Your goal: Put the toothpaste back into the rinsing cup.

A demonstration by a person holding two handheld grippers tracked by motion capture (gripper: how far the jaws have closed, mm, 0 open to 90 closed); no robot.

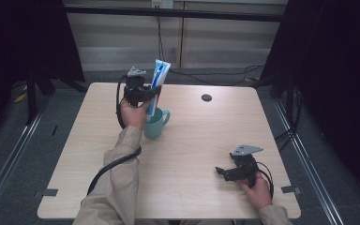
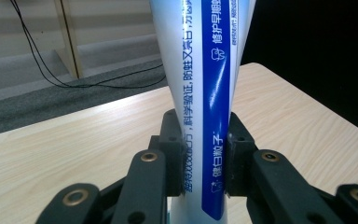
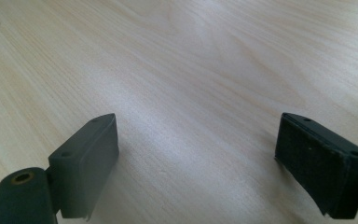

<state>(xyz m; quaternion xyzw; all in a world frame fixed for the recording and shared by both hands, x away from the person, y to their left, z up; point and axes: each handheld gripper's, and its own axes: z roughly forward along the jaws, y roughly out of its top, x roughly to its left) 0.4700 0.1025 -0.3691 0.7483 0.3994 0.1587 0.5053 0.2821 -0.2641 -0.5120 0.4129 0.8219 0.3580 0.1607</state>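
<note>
A white and blue toothpaste tube (image 1: 159, 77) stands upright, its lower end inside a teal mug (image 1: 155, 123) at the table's middle left. My left gripper (image 1: 149, 96) is shut on the tube just above the mug's rim. In the left gripper view both black pads (image 2: 237, 154) press the tube (image 2: 205, 93) from either side, with blue print running up it. My right gripper (image 1: 221, 171) rests low over the table near the front right, its jaws pointing left. In the right gripper view its gripper (image 3: 196, 168) is open, with nothing but bare wood between the pads.
The light wood table (image 1: 206, 136) has a round black cable port (image 1: 206, 97) near its far edge. Cables lie on the grey floor behind. Black curtains hang on both sides, and metal rails run along the floor left and right.
</note>
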